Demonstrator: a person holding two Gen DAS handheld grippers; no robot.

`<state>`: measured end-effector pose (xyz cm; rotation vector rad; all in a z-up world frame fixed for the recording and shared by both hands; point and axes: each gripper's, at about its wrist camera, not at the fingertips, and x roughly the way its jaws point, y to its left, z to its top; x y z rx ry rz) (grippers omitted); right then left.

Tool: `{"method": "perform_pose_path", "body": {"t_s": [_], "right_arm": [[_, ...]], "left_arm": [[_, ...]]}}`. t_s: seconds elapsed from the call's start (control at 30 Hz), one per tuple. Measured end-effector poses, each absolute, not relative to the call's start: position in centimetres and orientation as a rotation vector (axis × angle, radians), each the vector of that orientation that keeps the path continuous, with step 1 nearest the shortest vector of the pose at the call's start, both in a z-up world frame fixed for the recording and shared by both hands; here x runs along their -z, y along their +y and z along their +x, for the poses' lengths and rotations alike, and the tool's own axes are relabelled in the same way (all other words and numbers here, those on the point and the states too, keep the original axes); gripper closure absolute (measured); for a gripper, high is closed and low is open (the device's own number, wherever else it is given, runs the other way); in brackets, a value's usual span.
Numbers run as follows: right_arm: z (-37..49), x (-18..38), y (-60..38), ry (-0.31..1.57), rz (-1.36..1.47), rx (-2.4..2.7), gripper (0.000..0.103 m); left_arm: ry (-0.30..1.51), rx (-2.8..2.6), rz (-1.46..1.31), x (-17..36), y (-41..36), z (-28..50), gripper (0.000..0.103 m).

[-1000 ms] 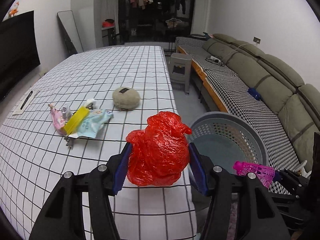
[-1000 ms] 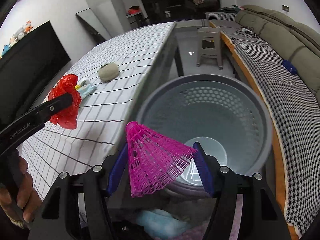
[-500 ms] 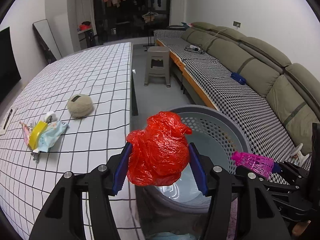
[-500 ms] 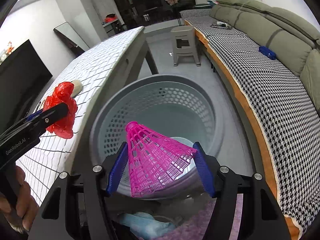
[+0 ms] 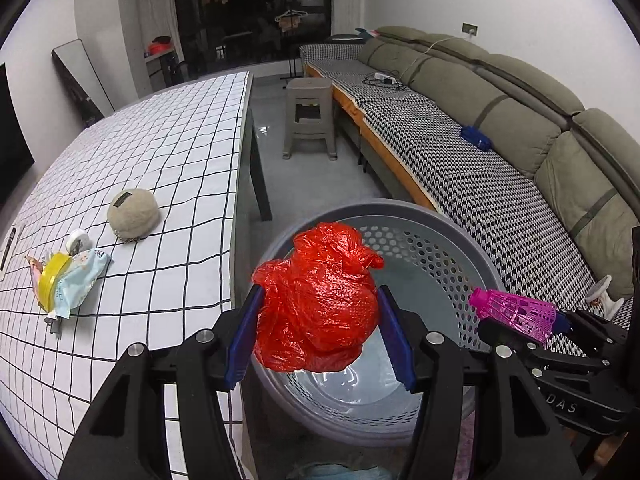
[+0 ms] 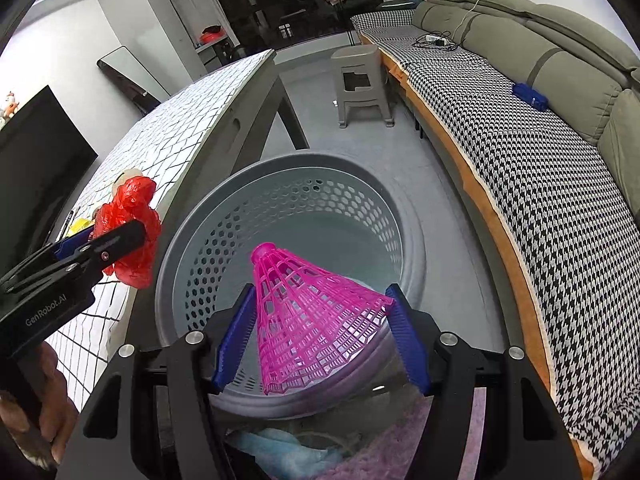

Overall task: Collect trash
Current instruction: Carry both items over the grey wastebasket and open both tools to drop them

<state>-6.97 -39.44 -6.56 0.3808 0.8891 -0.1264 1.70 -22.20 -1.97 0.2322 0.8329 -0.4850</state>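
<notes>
My left gripper (image 5: pixel 320 330) is shut on a crumpled red plastic bag (image 5: pixel 318 300), held above the near-left rim of a grey perforated basket (image 5: pixel 432 264) on the floor. The right gripper (image 6: pixel 322 336) is shut on a pink plastic shuttlecock (image 6: pixel 308 320), its cork end pointing into the basket (image 6: pixel 288 200). In the left wrist view the shuttlecock (image 5: pixel 514 312) hangs over the basket's right rim. In the right wrist view the red bag (image 6: pixel 130 228) sits at the basket's left edge. The basket's floor looks bare.
The checked table (image 5: pixel 140 168) at left holds a blue-and-yellow wrapper pile (image 5: pixel 68 280), a white tape roll (image 5: pixel 78 240) and a beige pouch (image 5: pixel 132 214). A grey stool (image 5: pixel 310 116) and a long sofa (image 5: pixel 500 128) stand beyond. Cloth lies on the floor (image 6: pixel 288 452) near the basket.
Both grippers have swung right, off the table and over the basket, each keeping its load. The basket now sits directly under the red bag and shuttlecock.
</notes>
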Motion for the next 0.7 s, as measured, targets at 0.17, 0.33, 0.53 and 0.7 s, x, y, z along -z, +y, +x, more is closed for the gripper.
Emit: {"method": "perform_pose_path", "body": {"t_s": [0.17, 0.33, 0.53, 0.7], "right_arm": [[-6.2, 6.8, -39.7, 0.897, 0.376, 0.126, 0.040], [-5.3, 7.5, -40.0, 0.917, 0.380, 0.124, 0.040], [-4.4, 8.0, -40.2, 0.923, 0.387, 0.115, 0.040], [-3.9, 8.3, -40.3, 0.928, 0.386, 0.112, 0.040]], "left_arm": [[0.849, 0.480, 0.234, 2.3, -22.6, 2.3, 0.048], [0.862, 0.475, 0.238, 2.8, -22.9, 2.9, 0.048], [0.887, 0.479, 0.239, 3.5, -23.2, 3.6, 0.048], [0.897, 0.483, 0.236, 3.8, -23.2, 3.8, 0.046]]}}
